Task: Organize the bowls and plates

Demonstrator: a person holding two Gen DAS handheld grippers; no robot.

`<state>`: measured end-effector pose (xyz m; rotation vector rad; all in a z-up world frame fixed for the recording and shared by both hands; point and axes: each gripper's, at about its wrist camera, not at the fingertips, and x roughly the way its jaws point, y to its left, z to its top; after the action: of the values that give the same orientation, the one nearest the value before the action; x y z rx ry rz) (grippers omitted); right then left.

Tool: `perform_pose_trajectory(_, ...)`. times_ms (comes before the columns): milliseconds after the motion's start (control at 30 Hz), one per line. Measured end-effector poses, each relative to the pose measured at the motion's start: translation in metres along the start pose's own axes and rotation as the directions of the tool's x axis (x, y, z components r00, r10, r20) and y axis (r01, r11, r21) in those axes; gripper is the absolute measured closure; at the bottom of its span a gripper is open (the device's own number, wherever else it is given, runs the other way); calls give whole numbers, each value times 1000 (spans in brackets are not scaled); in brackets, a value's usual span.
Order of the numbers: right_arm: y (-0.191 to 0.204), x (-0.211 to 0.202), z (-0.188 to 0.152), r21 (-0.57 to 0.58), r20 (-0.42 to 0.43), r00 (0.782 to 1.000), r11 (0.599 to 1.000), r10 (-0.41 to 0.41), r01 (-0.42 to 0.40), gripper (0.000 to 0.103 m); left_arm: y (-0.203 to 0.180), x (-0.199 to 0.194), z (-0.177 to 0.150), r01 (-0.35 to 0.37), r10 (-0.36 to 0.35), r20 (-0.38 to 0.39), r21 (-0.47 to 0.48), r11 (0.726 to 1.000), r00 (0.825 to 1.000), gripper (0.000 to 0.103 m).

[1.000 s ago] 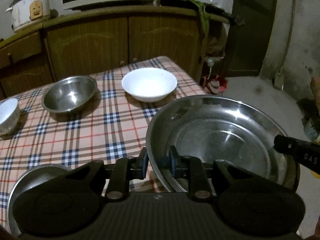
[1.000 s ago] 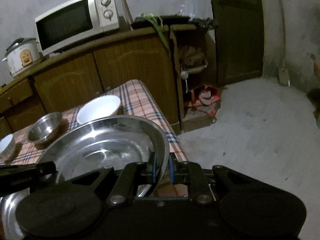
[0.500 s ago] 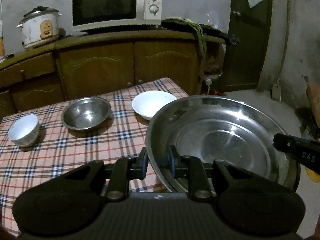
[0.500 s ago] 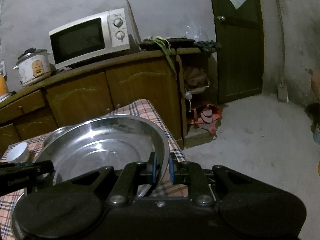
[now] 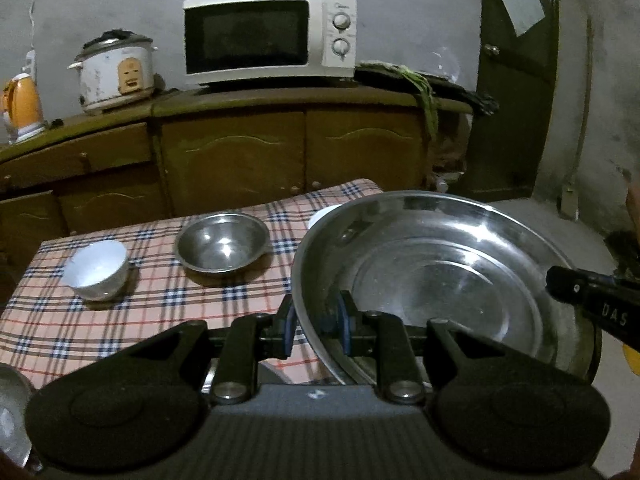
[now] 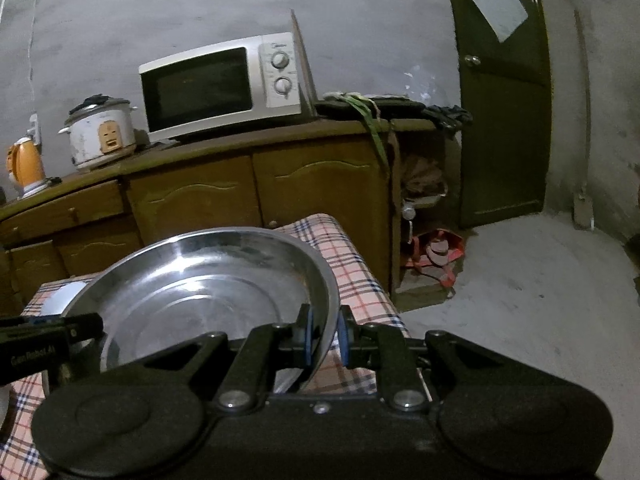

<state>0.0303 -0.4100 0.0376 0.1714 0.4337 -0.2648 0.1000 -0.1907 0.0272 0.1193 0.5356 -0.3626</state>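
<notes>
Jaws pinch steel basin (image 5: 440, 276) rim above checked tablecloth (image 5: 132, 312).

Steel basin (image 5: 440, 272) (rim-clamped) above tablecloth (image 5: 160, 304)

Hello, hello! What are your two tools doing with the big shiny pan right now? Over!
Left tool and right tool both shut on big steel basin rim. Basin held above checked table. Nothing blocking.

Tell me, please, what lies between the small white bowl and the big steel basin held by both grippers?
In the left wrist view, a smaller steel bowl sits on the checked tablecloth between the white bowl and the steel basin.
</notes>
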Motion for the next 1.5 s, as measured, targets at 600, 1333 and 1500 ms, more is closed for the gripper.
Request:
perform_pose_trajectory(600, 59, -4, 1, -63, 12, 997, 995, 76, -75, 85, 45, -23, -2, -87, 88, 20, -49, 995, 996, 81)
perform_pose_trajectory(1333, 111, 0, -7, -113, -2, 990, 984, 138, -138, 84, 82, -33, -9, -169, 171, 14, -93, 981, 985, 80)
perform_pose_trajectory(1500, 120, 2, -10, -121, -6, 989, 981, 151, -151, 84, 88, -35, -11, -186, 188, 14, -96, 978, 982, 80)
